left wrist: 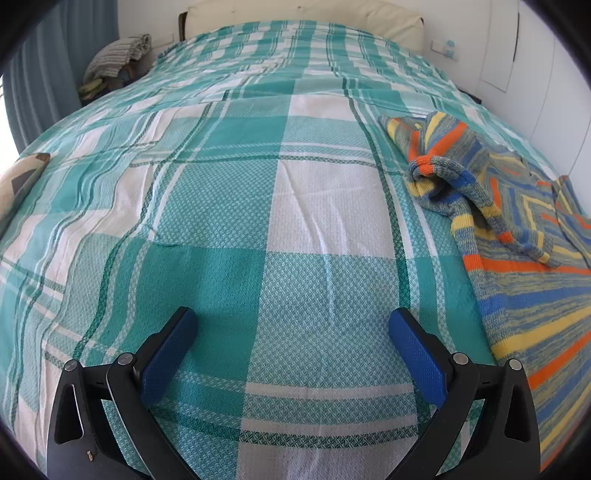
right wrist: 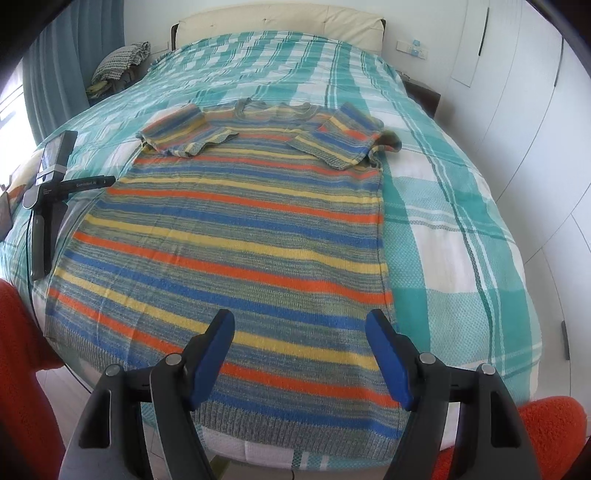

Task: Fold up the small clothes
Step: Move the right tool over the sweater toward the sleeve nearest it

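A striped knit sweater in blue, orange, yellow and grey lies flat on the bed, hem toward me, both short sleeves folded in over the chest. My right gripper is open and empty, hovering above the hem area. In the left wrist view the sweater lies at the right, with a folded sleeve bunched up. My left gripper is open and empty over bare bedspread, left of the sweater. The left gripper also shows in the right wrist view, at the sweater's left edge.
A teal and white plaid bedspread covers the bed. A cream headboard stands at the far end. A pile of cloth sits at the far left by blue curtains. White wardrobe doors line the right. Orange-red fabric shows at the near corners.
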The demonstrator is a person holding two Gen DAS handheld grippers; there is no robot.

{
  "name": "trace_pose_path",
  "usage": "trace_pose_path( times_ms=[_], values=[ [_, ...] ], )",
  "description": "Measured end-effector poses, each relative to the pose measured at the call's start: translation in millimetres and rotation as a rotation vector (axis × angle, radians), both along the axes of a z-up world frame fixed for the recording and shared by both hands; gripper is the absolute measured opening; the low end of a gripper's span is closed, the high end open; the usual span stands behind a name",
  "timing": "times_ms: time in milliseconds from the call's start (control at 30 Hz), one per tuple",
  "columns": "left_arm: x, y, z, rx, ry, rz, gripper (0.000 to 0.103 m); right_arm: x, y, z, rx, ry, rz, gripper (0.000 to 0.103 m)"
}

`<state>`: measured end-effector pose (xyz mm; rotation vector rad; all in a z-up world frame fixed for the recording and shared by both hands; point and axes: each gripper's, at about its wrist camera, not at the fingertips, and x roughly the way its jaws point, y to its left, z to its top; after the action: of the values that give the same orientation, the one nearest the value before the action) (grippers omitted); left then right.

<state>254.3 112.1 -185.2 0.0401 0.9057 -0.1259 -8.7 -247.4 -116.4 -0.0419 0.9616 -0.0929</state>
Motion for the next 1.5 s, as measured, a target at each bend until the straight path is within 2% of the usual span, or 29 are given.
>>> trace_pose_path(
  times_ms=[133,300,500,800,1267,1500],
  values=[
    [0,0,0,0.000,0.000,0.000,0.103,4,12,-4,-0.026,0.026,0.034,0.073],
    [0,0,0,0.000,0.000,0.001,0.103,0,14,4,-0.036,-0.027,0.045,0.073],
    [0,0,0,-0.001,0.000,0.001,0.103,-7,2,2,0.014,-0.038,0.021,0.073],
    [-1,0,0,-0.001,0.000,0.001,0.103,-28,-30,18,0.102,-0.137,-0.062,0.073],
    [-1,-1,0,-0.001,-0.001,0.002,0.103,-42,-62,15,0.219,-0.181,-0.138,0.073],
    [-2,-2,1,0.003,-0.001,0.002,0.103,-47,-67,17,0.237,-0.194,-0.154,0.073]
  ],
)
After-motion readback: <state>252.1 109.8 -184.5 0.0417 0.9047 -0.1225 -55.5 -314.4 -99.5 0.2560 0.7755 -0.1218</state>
